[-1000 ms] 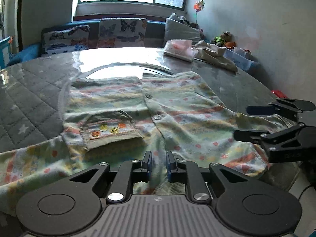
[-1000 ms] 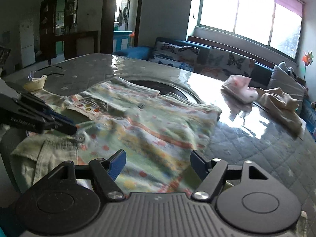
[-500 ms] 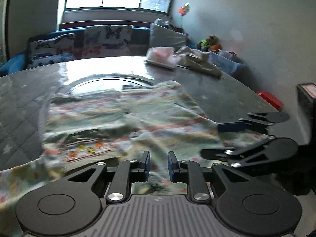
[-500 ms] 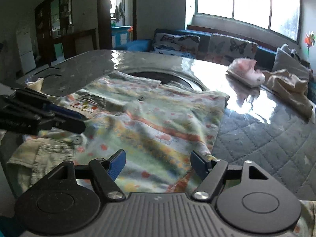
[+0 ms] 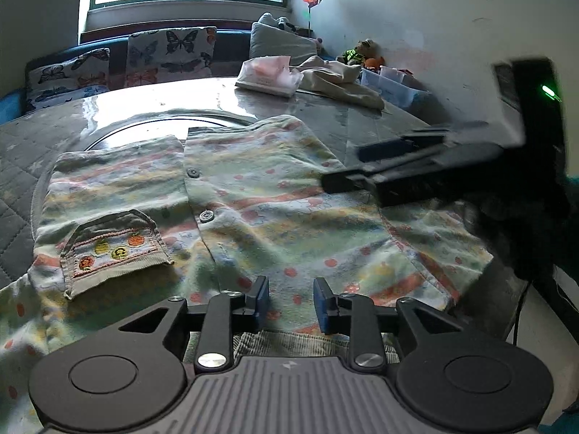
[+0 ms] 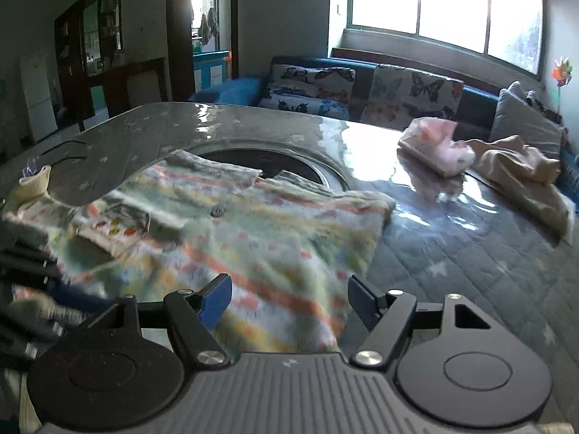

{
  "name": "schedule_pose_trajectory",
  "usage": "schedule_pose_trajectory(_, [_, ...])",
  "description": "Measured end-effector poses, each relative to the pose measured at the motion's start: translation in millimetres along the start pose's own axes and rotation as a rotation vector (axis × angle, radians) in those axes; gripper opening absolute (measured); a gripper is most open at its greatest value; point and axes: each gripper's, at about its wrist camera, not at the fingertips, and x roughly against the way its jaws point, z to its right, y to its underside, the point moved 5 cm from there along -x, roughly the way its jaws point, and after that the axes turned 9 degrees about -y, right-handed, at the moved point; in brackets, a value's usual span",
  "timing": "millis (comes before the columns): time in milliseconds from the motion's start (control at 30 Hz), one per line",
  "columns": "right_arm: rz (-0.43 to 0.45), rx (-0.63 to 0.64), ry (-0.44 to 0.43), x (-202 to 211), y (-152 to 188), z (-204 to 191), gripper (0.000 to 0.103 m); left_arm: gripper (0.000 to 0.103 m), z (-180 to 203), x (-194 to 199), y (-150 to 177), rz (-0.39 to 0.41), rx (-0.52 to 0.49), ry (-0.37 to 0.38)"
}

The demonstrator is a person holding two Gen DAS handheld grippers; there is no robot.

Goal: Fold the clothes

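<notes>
Blurring hides right gripper (image 5: pixel 391 166) tips; both fingers (image 6: pixel 217 294) sets released above striped shirt (image 5: pixel 275 195).

Daylight from a wide window (image 6: pixel 445 7) glares on the quilted grey desk (image 6: pixel 452 238), behind which a blue sofa (image 6: pixel 362 72) carries butterfly-print cushions (image 5: pixel 170 54) along the white wall (image 5: pixel 416 11).

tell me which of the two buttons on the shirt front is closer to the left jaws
The lower button, level with the pocket; the other button sits farther up the placket, toward the window.
</notes>
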Motion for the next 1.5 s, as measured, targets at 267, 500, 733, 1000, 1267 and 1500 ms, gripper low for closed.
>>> schedule_pose_trajectory(267, [-0.071,-0.022,-0.019,-51,-20,23,0.072,0.035,1,0,1,0.005,-0.006,0.018])
schedule_pose_trajectory(500, [-0.075,-0.039,0.009,-70,-30,42,0.072,0.039,1,-1,1,0.009,-0.021,0.037])
schedule_pose_trajectory(733, [-0.027,-0.018,0.047,-31,-32,42,0.072,0.041,3,0,1,0.006,-0.017,0.033])
schedule_pose_trajectory(1000, [-0.003,-0.106,0.188,62,22,63,0.072,0.048,9,0,-1,0.002,-0.024,0.008])
schedule_pose_trajectory(1267, [0.027,-0.288,0.380,132,97,94,0.072,0.065,17,6,-5,0.017,-0.041,-0.039])
schedule_pose_trajectory(1500, [0.055,-0.399,0.486,161,132,116,0.071,0.077,24,11,-9,0.032,-0.058,-0.066])
